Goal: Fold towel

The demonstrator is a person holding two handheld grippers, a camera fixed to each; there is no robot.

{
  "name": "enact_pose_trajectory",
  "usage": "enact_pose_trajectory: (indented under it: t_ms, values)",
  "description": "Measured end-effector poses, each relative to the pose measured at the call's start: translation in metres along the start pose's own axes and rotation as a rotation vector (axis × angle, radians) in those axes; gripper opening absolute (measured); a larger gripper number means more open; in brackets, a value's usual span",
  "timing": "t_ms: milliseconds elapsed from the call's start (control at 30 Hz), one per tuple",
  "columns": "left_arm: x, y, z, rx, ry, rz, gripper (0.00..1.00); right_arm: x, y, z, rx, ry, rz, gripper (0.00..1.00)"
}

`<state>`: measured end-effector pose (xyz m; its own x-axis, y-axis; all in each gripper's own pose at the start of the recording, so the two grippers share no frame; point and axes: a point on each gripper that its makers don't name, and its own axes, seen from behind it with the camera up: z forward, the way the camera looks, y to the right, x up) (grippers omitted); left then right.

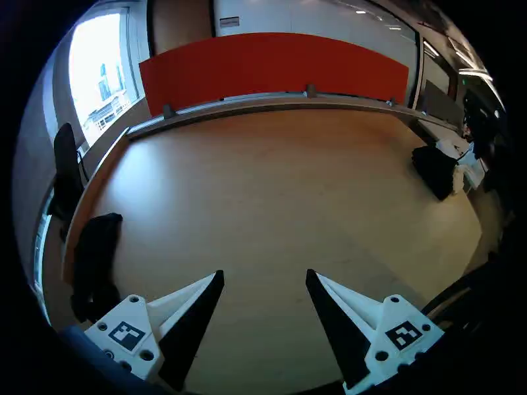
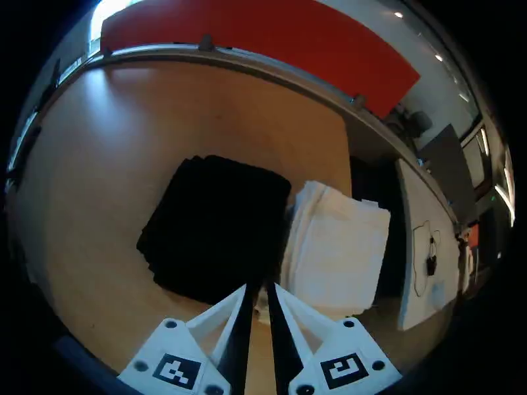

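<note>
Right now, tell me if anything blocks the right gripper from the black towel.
Nothing visible does. The black towel lies on the table just ahead of the right gripper; the white towel sits beside it, not between them.

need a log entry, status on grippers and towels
Left gripper open above wooden table. Right gripper shut, tips over gap between folded black towel stack and folded white towel stack. Nothing seen in the way.
</note>
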<state>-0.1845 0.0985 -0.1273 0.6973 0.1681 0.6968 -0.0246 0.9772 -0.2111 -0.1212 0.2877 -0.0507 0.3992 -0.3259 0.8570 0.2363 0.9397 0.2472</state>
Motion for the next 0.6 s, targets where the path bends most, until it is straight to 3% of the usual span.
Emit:
enact_pose_trajectory:
  t_ms: [133, 200, 333, 467, 600]
  values:
    - [0.001, 0.0, 0.001, -0.002, 0.002, -0.004, 0.92, -0.002, 0.006, -0.002, -0.026, 0.002, 0.001, 0.33]
    - [0.001, 0.0, 0.001, -0.003, 0.002, -0.004, 0.92, -0.002, 0.009, -0.004, -0.041, 0.002, 0.003, 0.49]
    - [0.001, 0.0, 0.001, -0.004, 0.004, -0.003, 0.92, -0.003, 0.014, -0.006, -0.065, 0.002, -0.007, 0.69]
    - [0.001, 0.0, 0.001, -0.006, 0.006, -0.006, 0.92, -0.001, 0.015, -0.009, -0.081, 0.005, -0.015, 0.95]
    - [0.002, -0.001, 0.0, -0.006, 0.01, -0.009, 0.92, 0.003, 0.013, -0.01, -0.086, 0.017, -0.008, 1.0]
